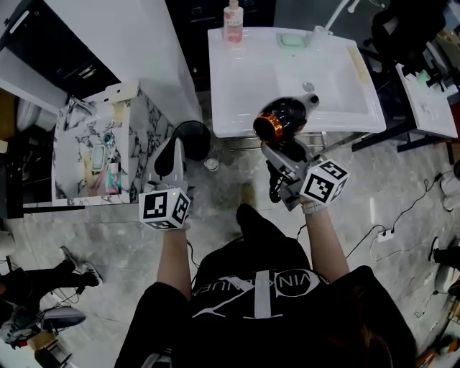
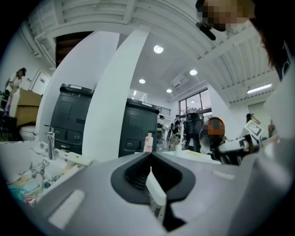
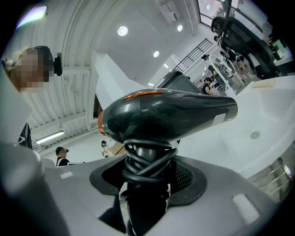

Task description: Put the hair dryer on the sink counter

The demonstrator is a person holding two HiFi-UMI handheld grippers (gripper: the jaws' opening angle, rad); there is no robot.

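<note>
A black hair dryer (image 1: pixel 284 117) with a copper-coloured rear rim is held over the front edge of the white sink counter (image 1: pixel 237 108). My right gripper (image 1: pixel 285 157) is shut on its handle, which has the black cord wound around it. In the right gripper view the hair dryer (image 3: pixel 170 115) lies crosswise above the right gripper (image 3: pixel 147 161), with the sink counter (image 3: pixel 258 120) beyond it. My left gripper (image 1: pixel 171 154) hangs lower left of the counter, shut with nothing in it. In its own view the left gripper (image 2: pixel 154 184) shows one white pad at the centre.
A pink bottle (image 1: pixel 232 21) and a green soap dish (image 1: pixel 293 40) stand at the counter's back edge. A black round bin (image 1: pixel 191 138) sits by the left gripper. A marble-patterned vanity (image 1: pixel 93 144) holding small items is at the left. Cables and a power strip (image 1: pixel 384 233) lie on the floor at the right.
</note>
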